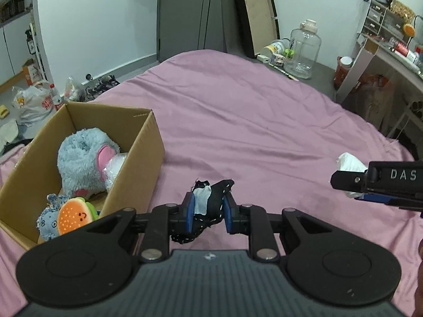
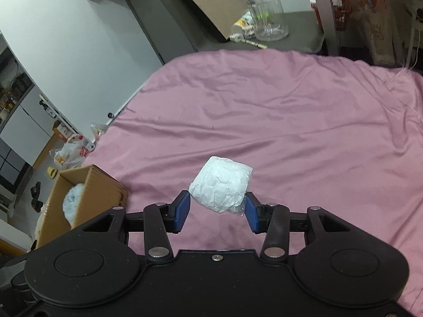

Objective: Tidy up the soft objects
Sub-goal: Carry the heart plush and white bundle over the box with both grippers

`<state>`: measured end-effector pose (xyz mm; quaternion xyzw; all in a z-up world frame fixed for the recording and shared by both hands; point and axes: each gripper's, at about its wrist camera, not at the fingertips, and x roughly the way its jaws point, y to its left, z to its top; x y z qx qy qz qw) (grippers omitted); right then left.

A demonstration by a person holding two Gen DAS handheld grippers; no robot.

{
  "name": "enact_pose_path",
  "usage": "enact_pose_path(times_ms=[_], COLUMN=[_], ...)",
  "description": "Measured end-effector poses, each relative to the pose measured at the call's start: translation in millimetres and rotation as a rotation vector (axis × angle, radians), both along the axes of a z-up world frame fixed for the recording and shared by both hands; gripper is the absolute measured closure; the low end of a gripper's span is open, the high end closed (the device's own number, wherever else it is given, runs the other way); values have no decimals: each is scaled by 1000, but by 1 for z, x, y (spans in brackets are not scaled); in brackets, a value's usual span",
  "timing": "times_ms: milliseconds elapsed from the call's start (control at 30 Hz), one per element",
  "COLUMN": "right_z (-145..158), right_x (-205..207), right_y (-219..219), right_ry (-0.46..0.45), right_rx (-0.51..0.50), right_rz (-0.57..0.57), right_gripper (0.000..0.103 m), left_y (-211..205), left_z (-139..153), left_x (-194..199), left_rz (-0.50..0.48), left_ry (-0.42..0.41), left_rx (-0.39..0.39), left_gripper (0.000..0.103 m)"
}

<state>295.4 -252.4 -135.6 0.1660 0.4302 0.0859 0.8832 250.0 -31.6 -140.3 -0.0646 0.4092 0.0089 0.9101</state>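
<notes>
Your left gripper (image 1: 208, 212) pinches a black cloth w/ white tag (image 1: 205, 203) just right of the cardboard box (image 1: 142, 158), near its rim; plush toys (image 1: 79, 161) sit inside. Right gripper (image 2: 217, 208) clamps a white wrapped bundle (image 2: 220, 187) over the pink bedsheet (image 2: 290, 111), w/ wide open sheet ahead.

Clear water jug (image 1: 304, 50) on floor beyond pink bedsheet (image 1: 251, 121); plastic bags (image 1: 31, 103) left.
</notes>
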Motion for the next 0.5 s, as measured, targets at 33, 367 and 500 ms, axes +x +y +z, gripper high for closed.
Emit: enact_pose_path(times_ms=[33,367,500], right_z=[4,43,58], right_x=[-3,-27,-31], right_y=[0,26,44], right_ry=[-6,-77,-109], right_rx=[6,13,9], right_rz=[-5,16,36], right_gripper=[59,59,59], left_y=[1,28,50], left_z=[3,40,51], left_x=[-3,-15,-16], left_rz=[-3,-34,-43], left_ry=[-1,-67,-90], left_rx=[-10,-62,-72], left_gripper=[81,81,81])
